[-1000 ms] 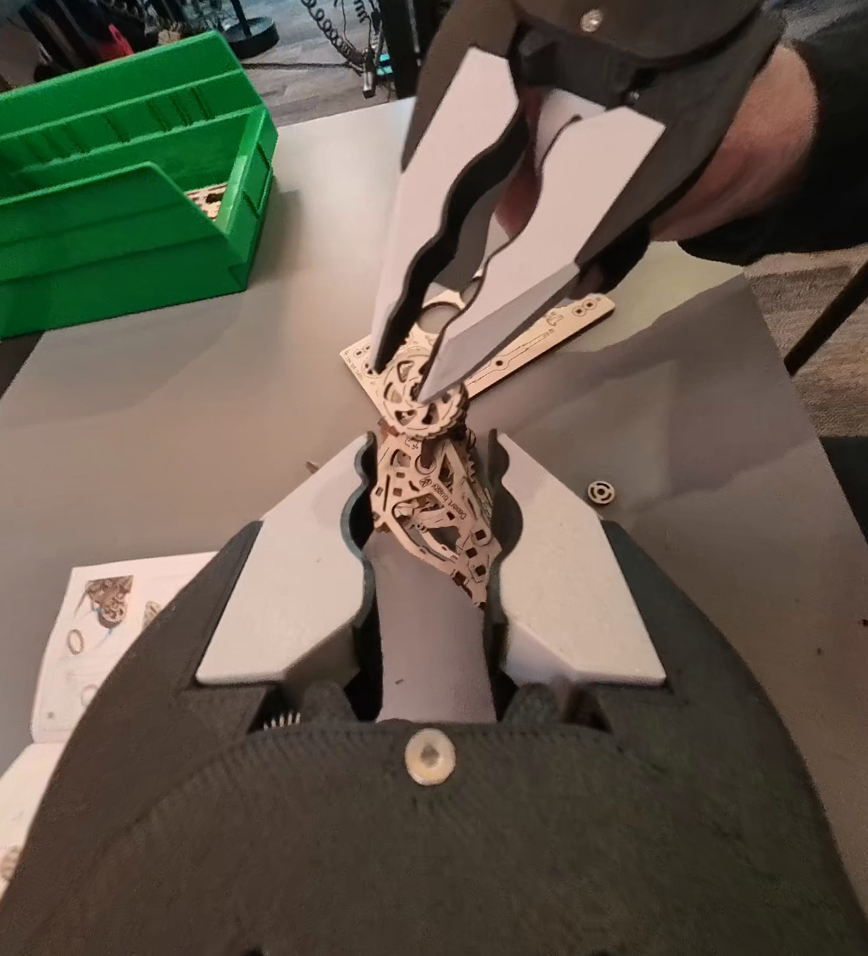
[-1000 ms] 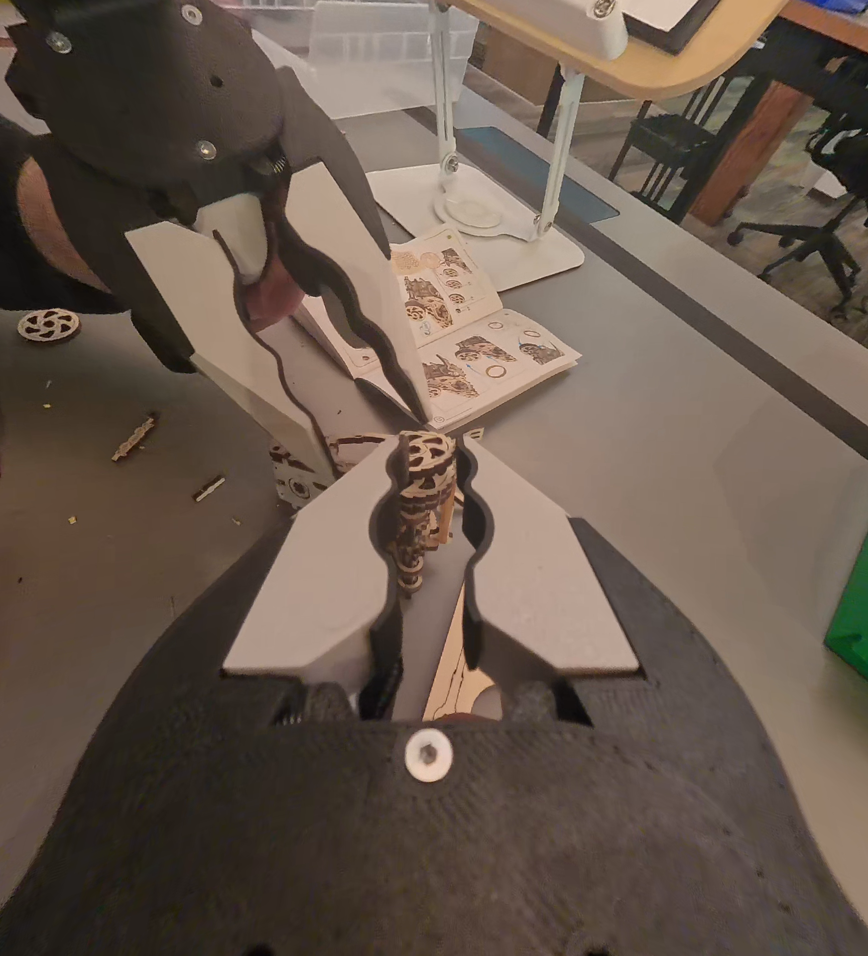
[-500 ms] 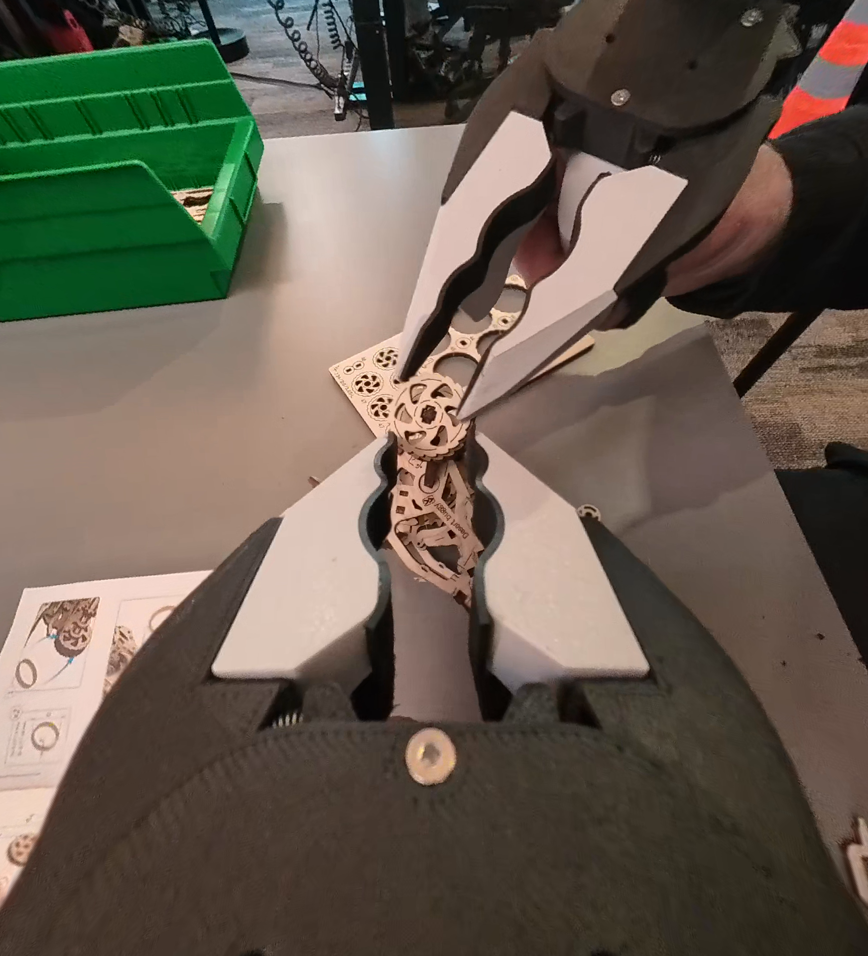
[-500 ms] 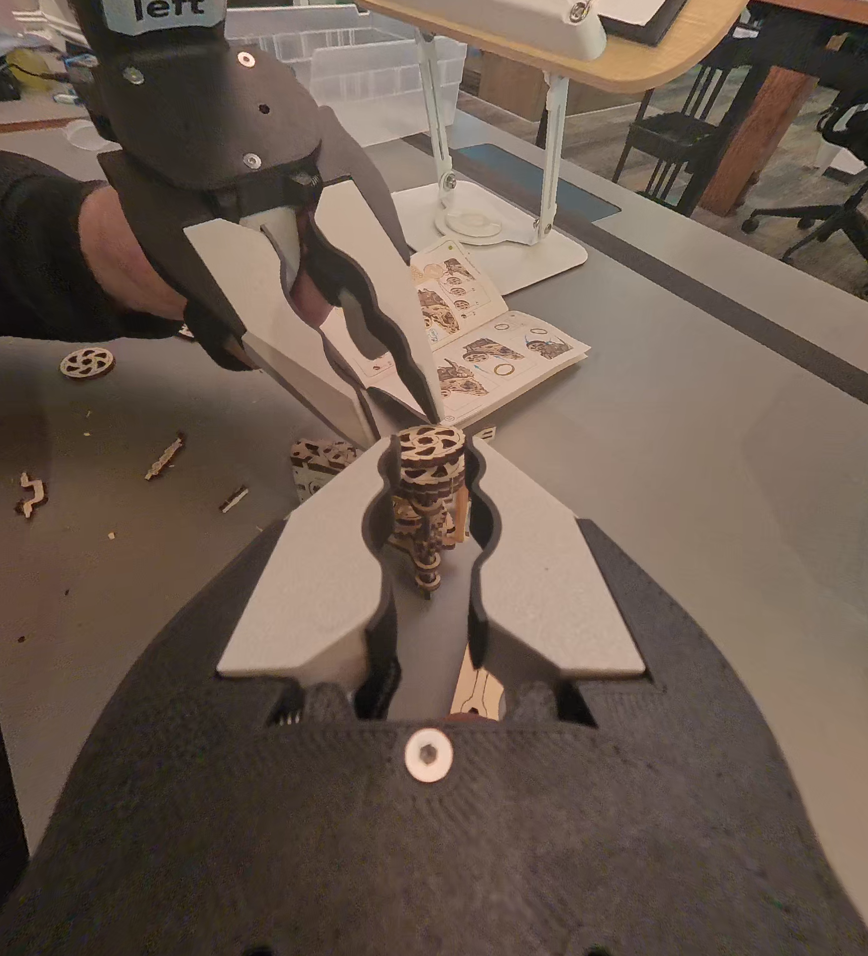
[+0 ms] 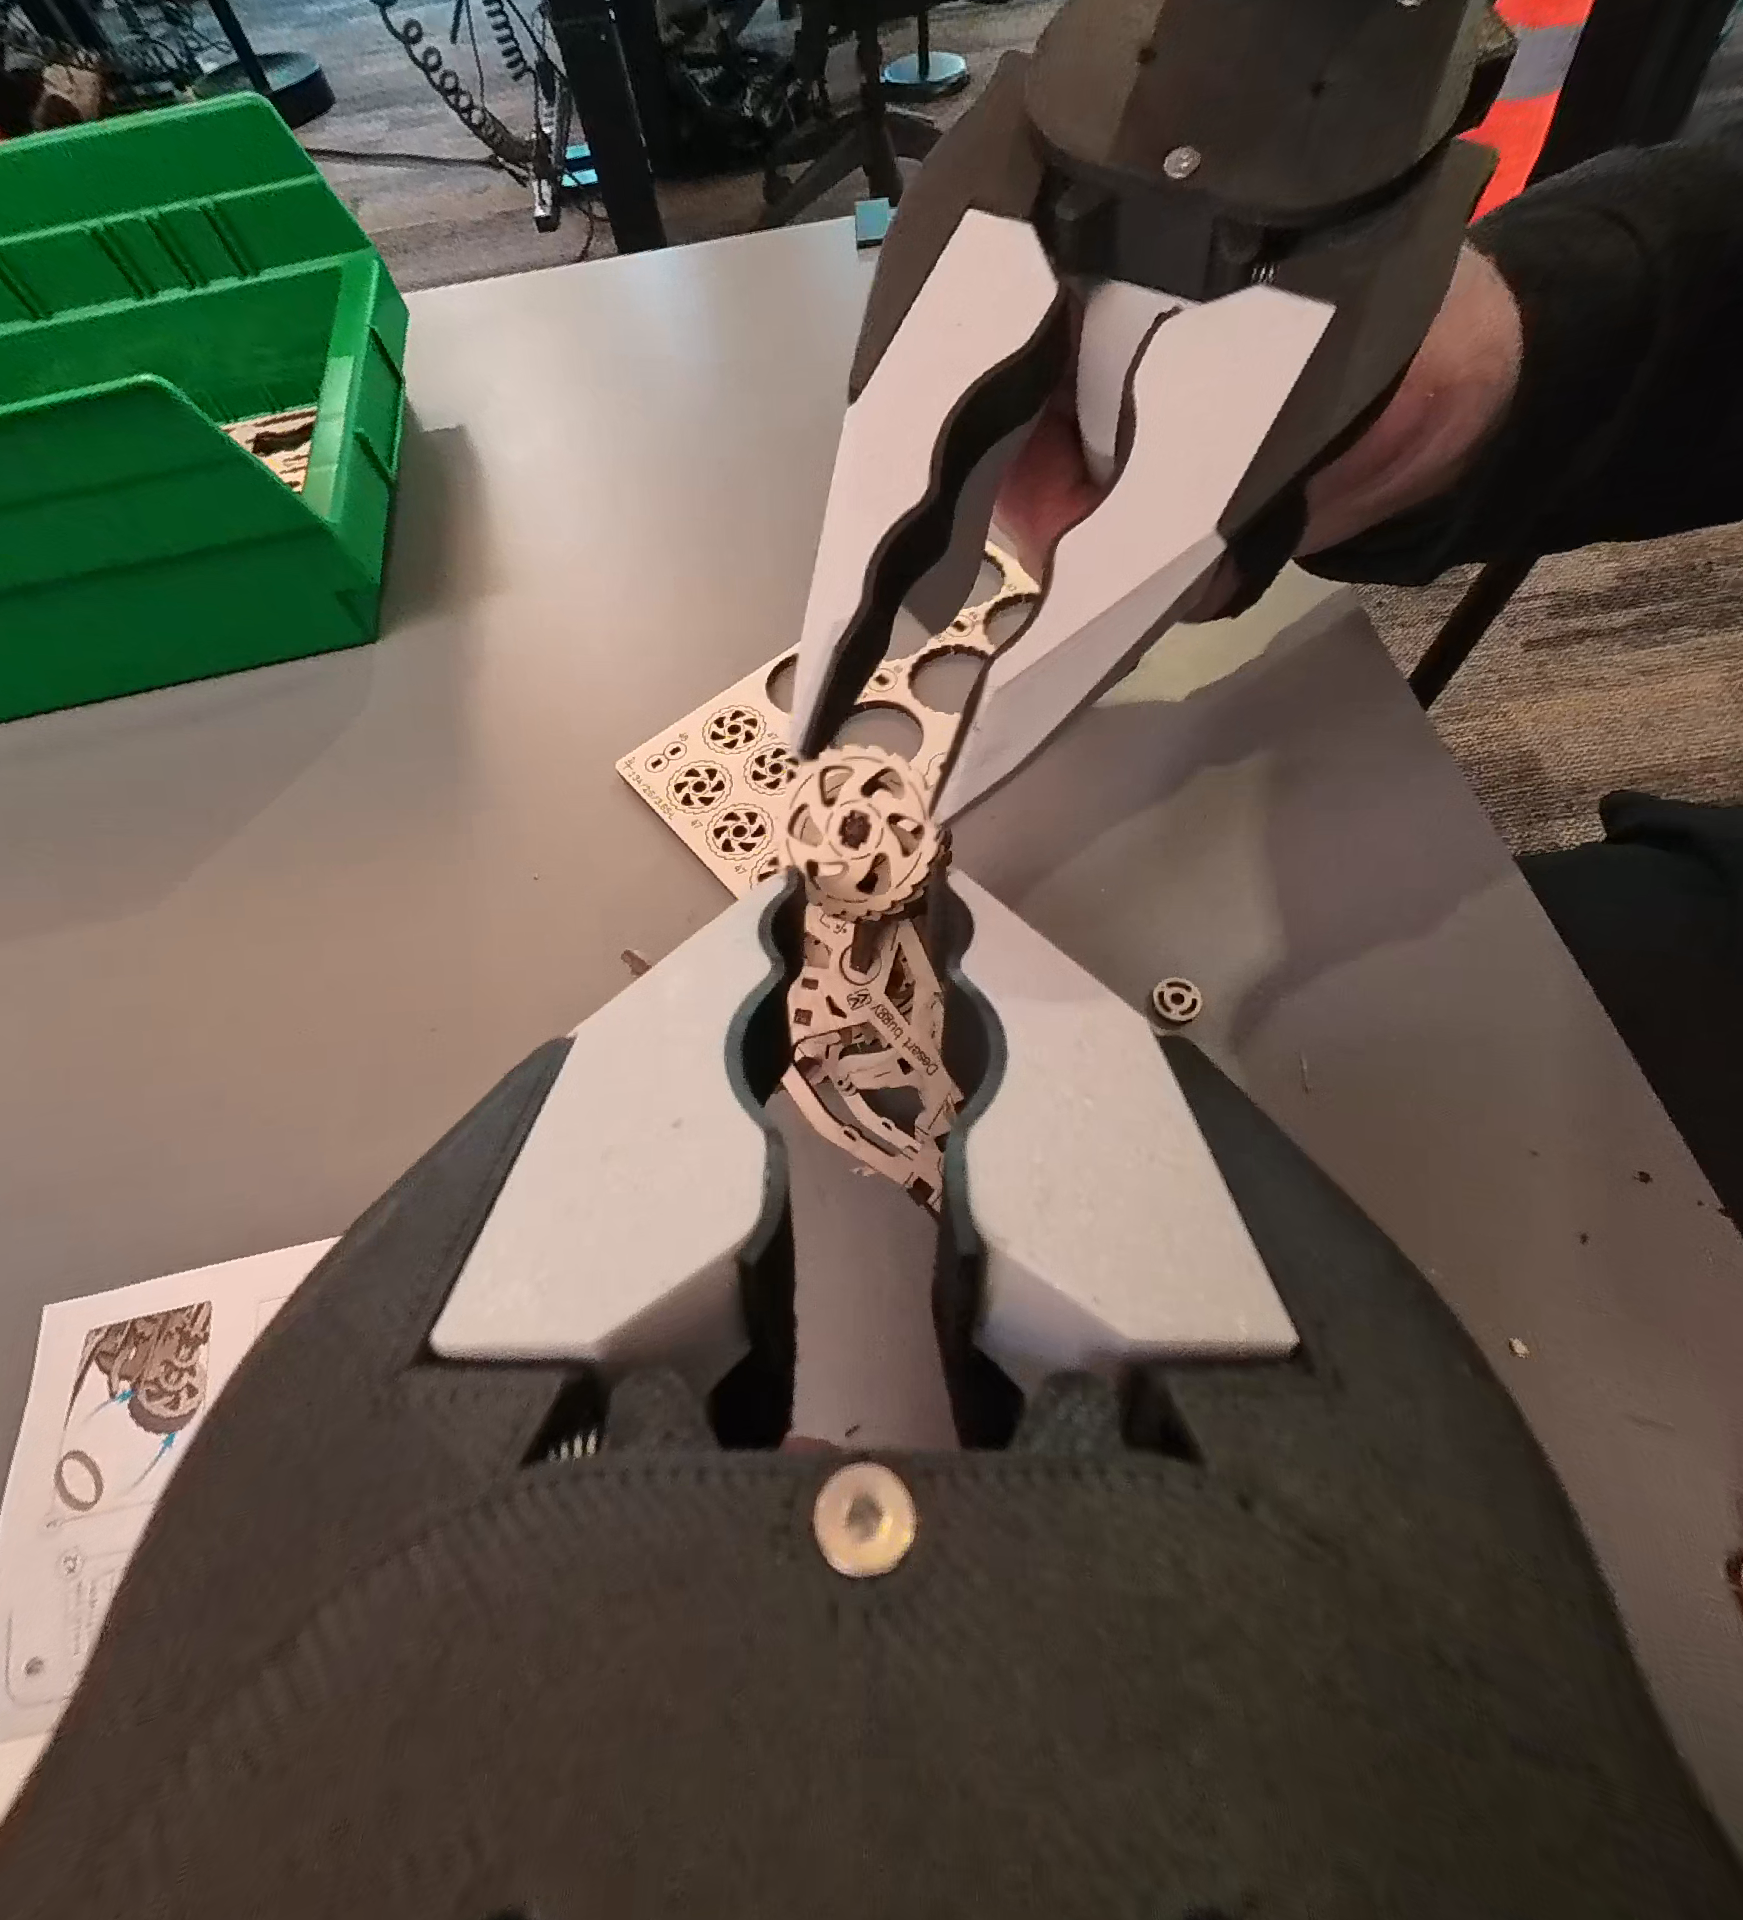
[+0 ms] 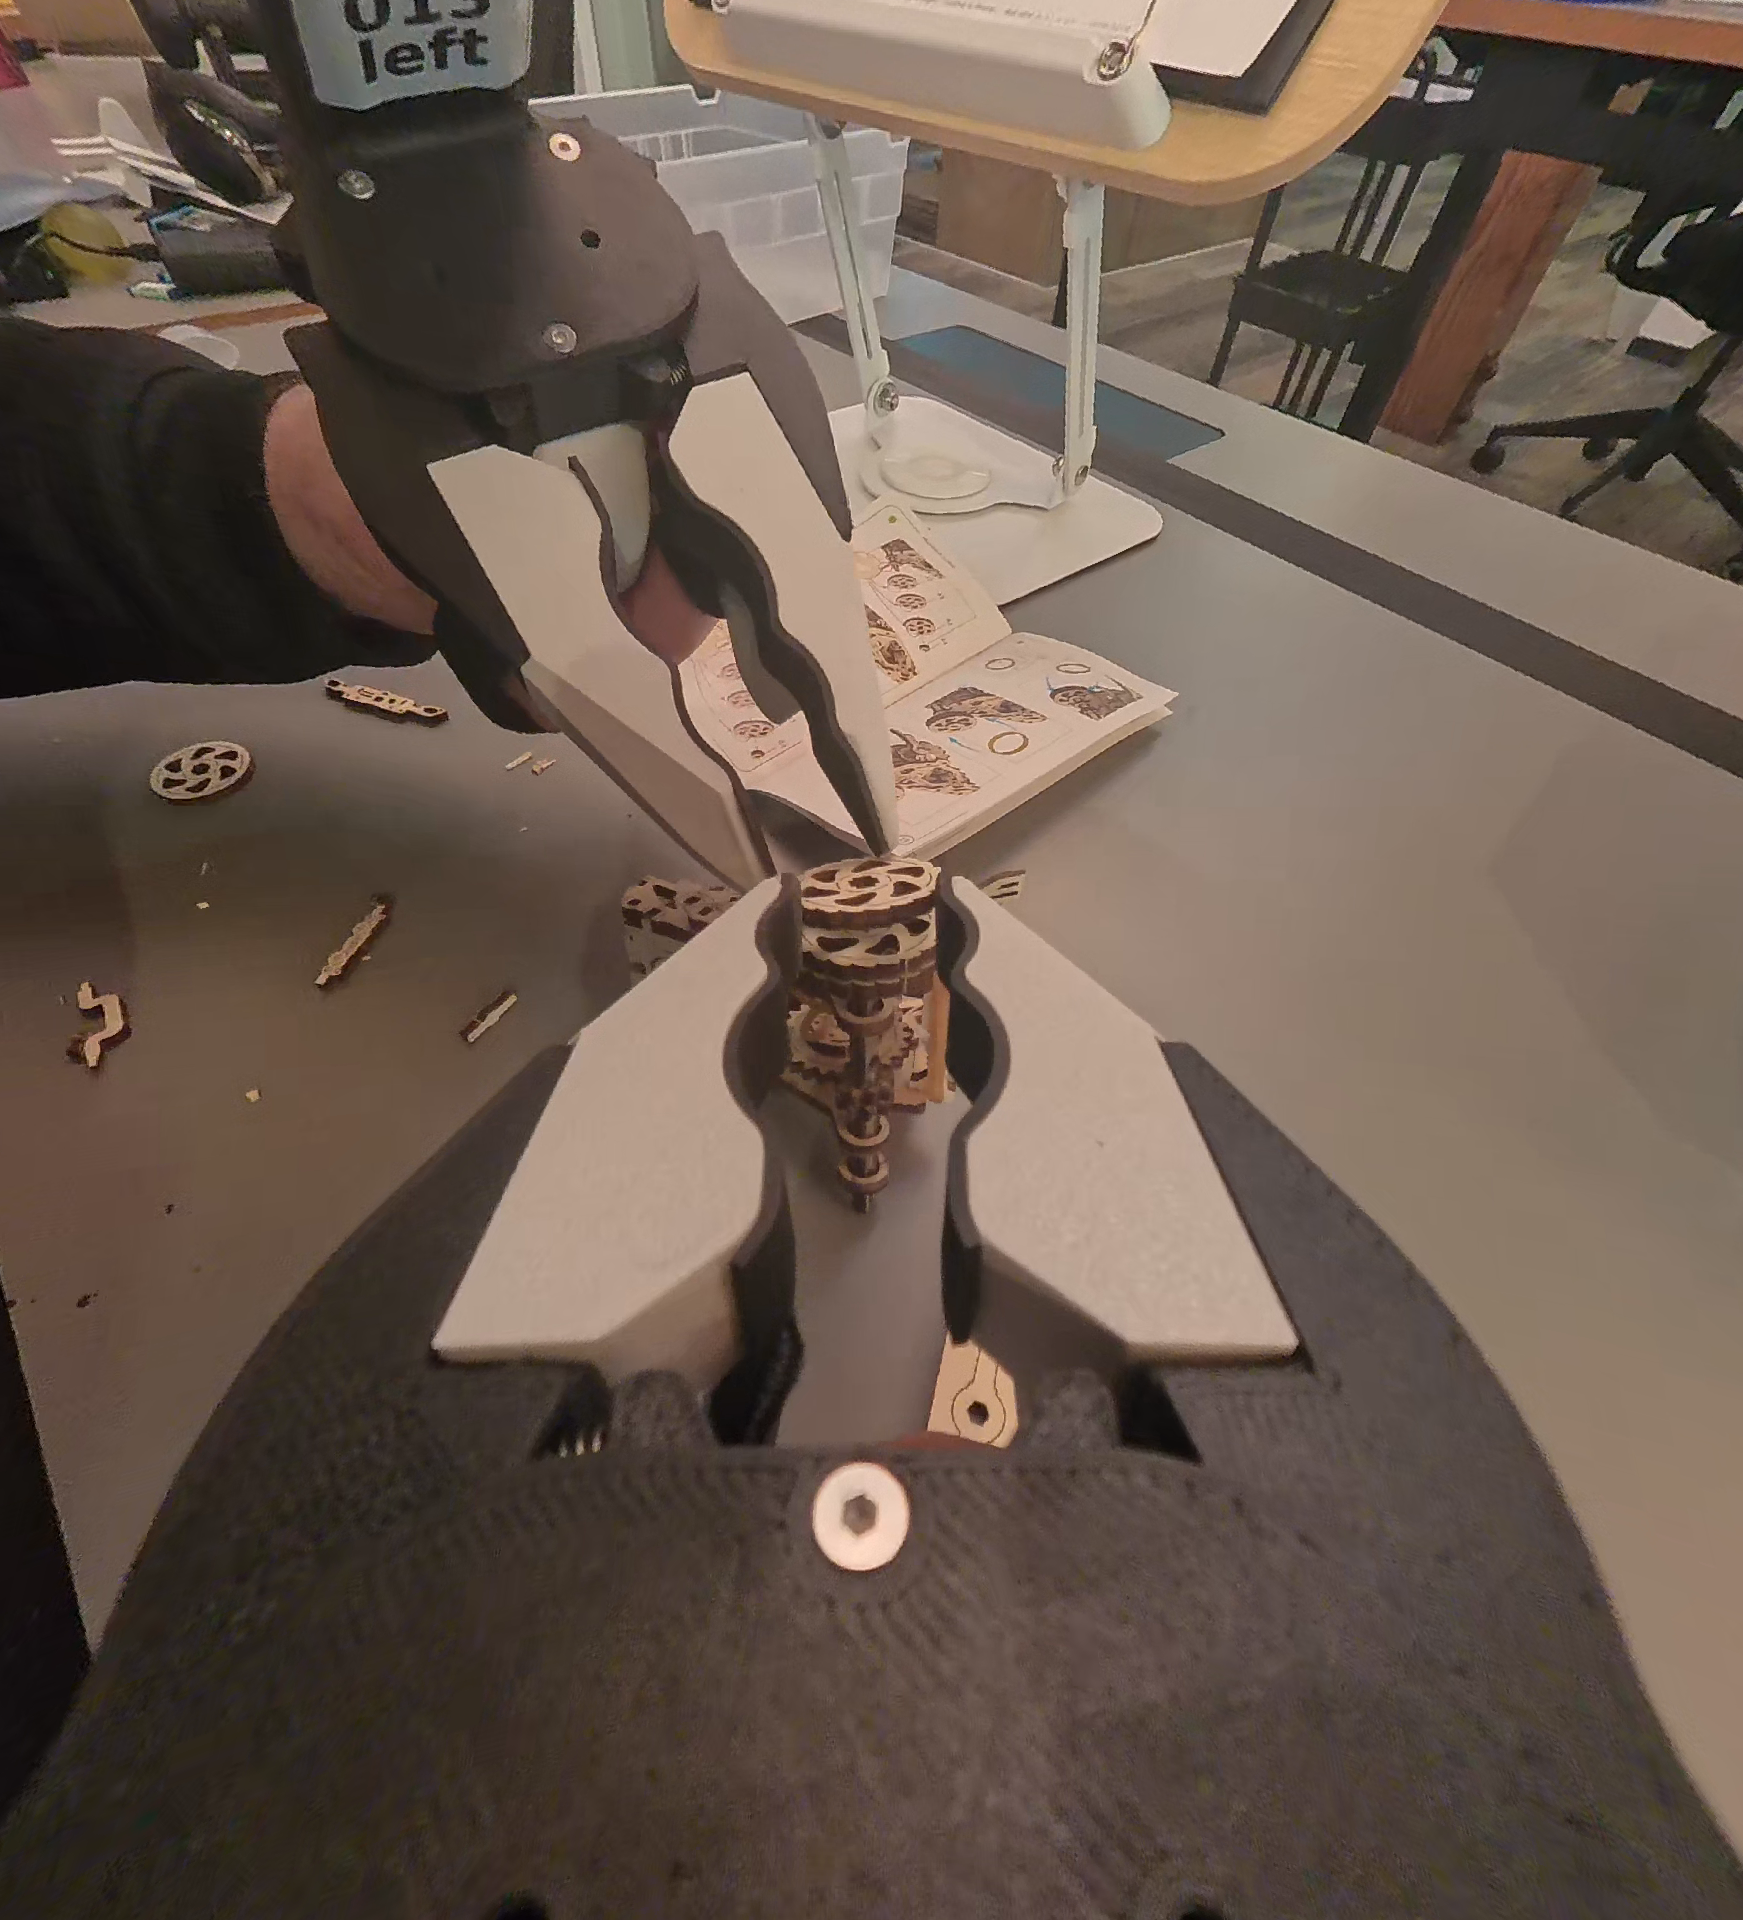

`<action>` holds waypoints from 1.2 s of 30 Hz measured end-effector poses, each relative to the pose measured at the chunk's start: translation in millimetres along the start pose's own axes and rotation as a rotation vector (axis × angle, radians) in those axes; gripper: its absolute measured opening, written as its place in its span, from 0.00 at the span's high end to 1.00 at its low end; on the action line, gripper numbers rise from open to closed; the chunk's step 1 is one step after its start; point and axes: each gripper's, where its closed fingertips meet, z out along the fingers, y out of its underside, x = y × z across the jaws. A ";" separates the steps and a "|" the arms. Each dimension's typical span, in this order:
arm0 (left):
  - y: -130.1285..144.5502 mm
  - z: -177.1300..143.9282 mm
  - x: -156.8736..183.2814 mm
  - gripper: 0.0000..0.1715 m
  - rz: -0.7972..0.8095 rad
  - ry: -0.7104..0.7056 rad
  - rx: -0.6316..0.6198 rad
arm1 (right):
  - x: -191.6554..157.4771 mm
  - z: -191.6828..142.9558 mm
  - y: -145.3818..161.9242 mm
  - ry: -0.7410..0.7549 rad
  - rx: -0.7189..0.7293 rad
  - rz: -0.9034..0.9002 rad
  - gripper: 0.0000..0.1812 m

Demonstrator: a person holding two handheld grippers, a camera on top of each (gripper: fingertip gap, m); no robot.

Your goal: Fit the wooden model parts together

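Grip: while the left gripper (image 5: 867, 914) is clenched on the wooden model (image 5: 877, 1049), the right gripper (image 5: 872, 764) pinches its wheel (image 5: 862, 836).
Place: wheel at 12 o'clock of model, above table (image 5: 327, 831).
Advice: push straight along axle (judgement), w/ small force.

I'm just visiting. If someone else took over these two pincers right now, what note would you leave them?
Left gripper: shut on the pale laser-cut wooden model body, held above the grey table.
Right gripper: shut on the toothed wooden wheel at the body's top end.
Done: wheel meets body; fully seated or not, cannot tell.
Left: press it home. More wheels sit in the flat wooden parts sheet; one loose spoked wheel lies on the table.
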 end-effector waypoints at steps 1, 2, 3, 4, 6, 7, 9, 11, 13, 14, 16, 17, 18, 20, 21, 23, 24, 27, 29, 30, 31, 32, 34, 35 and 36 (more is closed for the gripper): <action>0.3 0.0 -1.0 0.88 -0.004 -0.006 -0.001 | 0.5 -0.6 -0.8 -0.003 0.007 0.008 0.86; 0.5 -0.3 -1.2 0.88 -0.008 -0.007 0.000 | 1.0 -1.3 -2.4 -0.009 0.018 0.019 0.84; 0.1 -0.7 -1.1 0.88 -0.013 -0.008 0.005 | 1.7 -1.0 -2.2 -0.022 0.015 0.029 0.83; 0.0 -0.7 -1.1 0.88 -0.019 -0.010 0.008 | 3.1 -0.1 -0.7 -0.036 0.004 0.040 0.80; 1.3 0.5 -0.1 0.87 -0.021 -0.006 0.004 | 2.3 3.3 3.6 -0.088 -0.030 0.037 0.79; 1.6 1.1 0.1 0.87 -0.020 -0.007 0.002 | 0.4 4.9 5.4 -0.121 -0.046 0.029 0.79; 1.1 1.4 0.4 0.87 -0.022 -0.004 0.003 | -2.9 7.6 6.0 -0.179 -0.054 0.020 0.81; 1.7 1.1 -0.7 0.88 -0.021 -0.007 0.001 | -3.0 9.4 5.8 -0.204 -0.054 0.010 0.82; 2.4 0.8 -1.1 0.88 -0.018 -0.004 -0.004 | -0.7 9.3 5.8 -0.194 -0.062 -0.016 0.84; 2.7 0.9 -1.7 0.88 -0.017 -0.005 -0.006 | -1.0 9.2 5.7 -0.197 -0.062 -0.022 0.84; 2.8 1.1 -1.6 0.88 -0.011 0.000 -0.006 | -0.5 9.3 5.7 -0.187 -0.060 -0.030 0.84; 2.9 1.1 -1.5 0.88 -0.008 0.003 -0.007 | -0.7 9.3 5.6 -0.183 -0.058 -0.030 0.84; 2.8 1.0 -1.5 0.89 -0.008 0.005 -0.006 | -0.5 9.3 5.5 -0.177 -0.054 -0.027 0.84; 4.0 0.3 -0.5 0.88 -0.008 0.018 -0.009 | 0.2 9.2 5.4 -0.162 -0.043 -0.018 0.84; 5.2 -0.6 -0.9 0.88 -0.013 0.020 -0.013 | 2.1 9.0 5.0 -0.146 -0.034 -0.012 0.84; 7.0 -2.8 -2.2 0.87 -0.046 0.028 -0.008 | 4.0 8.0 3.7 -0.133 -0.015 0.013 0.84; 9.4 -3.4 -3.4 0.86 -0.069 0.030 -0.011 | 4.9 7.5 3.1 -0.123 -0.006 0.020 0.84; 16.0 -1.5 -4.4 0.85 -0.130 0.038 -0.020 | 5.5 7.1 3.2 -0.102 0.005 0.028 0.84; 19.2 2.0 -3.5 0.84 -0.150 0.040 -0.034 | 5.4 7.0 5.2 -0.101 0.010 0.056 0.84; 19.2 3.8 -3.2 0.84 -0.156 0.041 -0.036 | 7.2 6.4 5.4 -0.082 0.020 0.061 0.84; 17.2 5.1 -2.0 0.84 -0.161 0.050 -0.027 | 8.6 5.6 6.0 -0.065 0.025 0.065 0.84; 15.5 6.5 -1.1 0.84 -0.172 0.059 -0.020 | 8.5 4.8 6.0 -0.055 0.032 0.065 0.84; 21.4 11.1 -0.7 0.83 -0.194 0.066 -0.058 | 8.1 3.2 5.0 -0.032 0.051 0.066 0.84; 28.1 14.0 -1.9 0.84 -0.202 0.055 -0.094 | 7.4 2.5 3.8 -0.026 0.066 0.071 0.84; 33.3 16.7 -0.3 0.83 -0.207 0.060 -0.119 | 7.0 2.1 3.1 -0.019 0.078 0.081 0.84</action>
